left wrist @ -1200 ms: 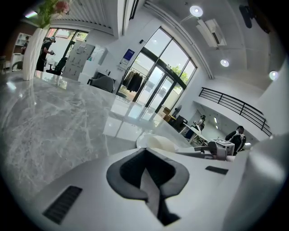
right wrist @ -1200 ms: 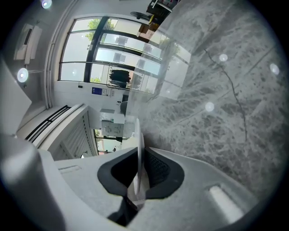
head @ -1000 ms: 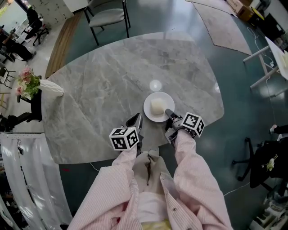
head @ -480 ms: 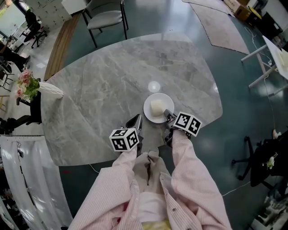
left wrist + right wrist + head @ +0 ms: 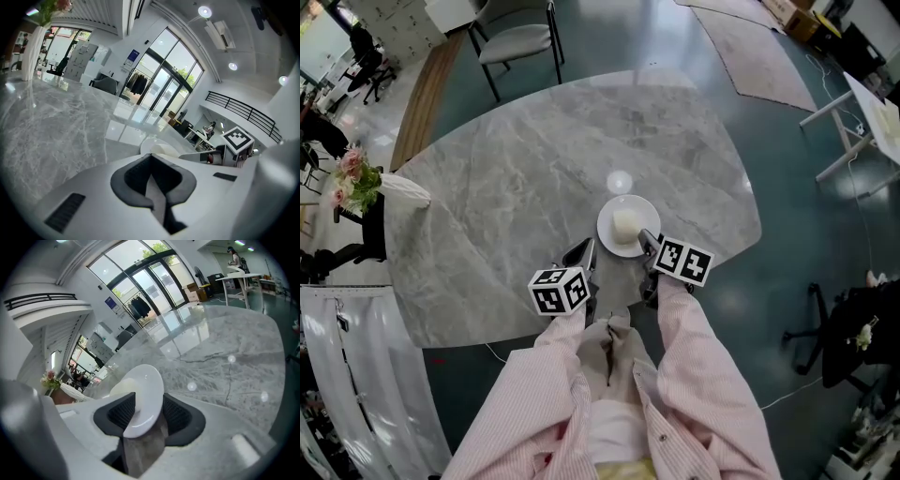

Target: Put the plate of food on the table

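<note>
Right claw [image 5: 147, 414] wide, jaws just opened, plate [image 5: 146, 387] rim loose between them | left claw [image 5: 152, 177] closed, empty | plate with food [image 5: 625, 223] sits on table [image 5: 516, 178], near side | risk: withdrawing crooked could catch rim and drag plate toward edge

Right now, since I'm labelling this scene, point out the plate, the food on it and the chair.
plate [image 5: 605, 231], head view, bare left rim.
food [image 5: 625, 223], head view, middle of the pale lump.
chair [image 5: 517, 39], head view, seat cushion.
</note>
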Action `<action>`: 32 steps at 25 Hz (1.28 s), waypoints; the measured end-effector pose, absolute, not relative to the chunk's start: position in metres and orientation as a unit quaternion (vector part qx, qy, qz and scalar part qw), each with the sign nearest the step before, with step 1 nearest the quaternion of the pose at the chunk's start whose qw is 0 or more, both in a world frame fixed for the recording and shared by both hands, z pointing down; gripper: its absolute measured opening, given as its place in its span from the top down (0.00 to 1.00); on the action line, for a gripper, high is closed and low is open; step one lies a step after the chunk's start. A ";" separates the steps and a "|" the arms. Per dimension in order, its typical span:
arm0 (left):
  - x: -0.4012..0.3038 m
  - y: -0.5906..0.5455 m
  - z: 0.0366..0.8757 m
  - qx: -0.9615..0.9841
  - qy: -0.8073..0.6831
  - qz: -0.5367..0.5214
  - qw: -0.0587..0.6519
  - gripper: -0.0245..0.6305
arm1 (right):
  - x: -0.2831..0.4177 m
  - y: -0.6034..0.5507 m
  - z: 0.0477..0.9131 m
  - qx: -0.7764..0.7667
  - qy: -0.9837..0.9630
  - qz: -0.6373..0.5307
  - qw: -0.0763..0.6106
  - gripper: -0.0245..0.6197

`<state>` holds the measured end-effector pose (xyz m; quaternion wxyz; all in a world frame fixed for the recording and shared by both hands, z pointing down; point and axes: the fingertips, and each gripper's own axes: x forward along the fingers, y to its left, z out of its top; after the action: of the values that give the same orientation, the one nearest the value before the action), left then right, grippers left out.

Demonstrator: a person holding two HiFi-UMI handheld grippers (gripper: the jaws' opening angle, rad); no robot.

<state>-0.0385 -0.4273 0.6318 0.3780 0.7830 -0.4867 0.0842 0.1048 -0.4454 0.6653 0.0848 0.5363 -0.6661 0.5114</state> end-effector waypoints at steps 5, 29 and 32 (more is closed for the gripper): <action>-0.038 -0.428 0.630 0.783 -0.489 0.083 0.376 0.97 | 0.107 -0.445 0.666 0.535 -0.669 0.508 0.090 0.70; -0.032 -0.407 0.533 0.848 -0.460 0.041 0.259 0.97 | 0.106 -0.425 0.564 0.489 -0.785 0.374 0.068 0.95; -0.036 -0.406 0.514 0.853 -0.464 0.029 0.238 0.97 | 0.105 -0.422 0.545 0.478 -0.803 0.351 0.055 0.95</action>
<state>-0.0362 -0.4062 0.5140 0.2382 0.8527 -0.4641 0.0285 0.1048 -0.4220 0.5454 0.0549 0.4784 -0.8029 0.3515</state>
